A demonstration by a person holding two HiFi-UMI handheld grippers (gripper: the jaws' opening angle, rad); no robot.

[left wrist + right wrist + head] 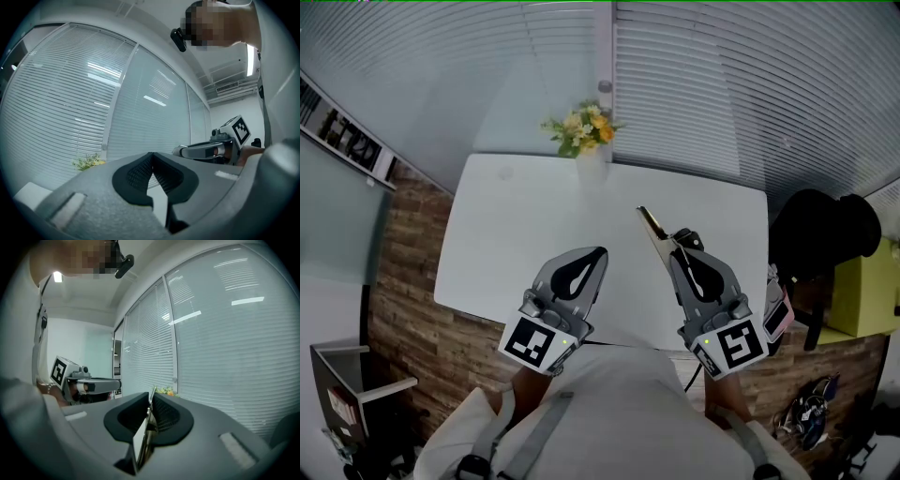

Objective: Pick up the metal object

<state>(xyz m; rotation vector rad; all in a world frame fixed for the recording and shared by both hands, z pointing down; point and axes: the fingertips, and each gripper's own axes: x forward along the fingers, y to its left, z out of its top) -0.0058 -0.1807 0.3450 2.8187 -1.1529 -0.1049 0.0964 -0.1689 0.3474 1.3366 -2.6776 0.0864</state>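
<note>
The metal object [653,228] is a thin, flat, shiny strip. It sticks out ahead of my right gripper [680,240], which is shut on it above the white table [516,225]. In the right gripper view the metal strip [142,437] stands edge-on between the two dark pads and reaches past their tips. My left gripper [598,253] hovers over the table's near edge, level with the right one. In the left gripper view the left gripper [152,158] has its tips together with nothing between them. Each gripper shows in the other's view, the right gripper [180,151] and the left gripper [118,384].
A small vase of yellow and white flowers [585,133] stands at the table's far edge, against the window blinds. A black rounded object [825,234] and a yellow box [862,291] sit right of the table. The floor is wood plank.
</note>
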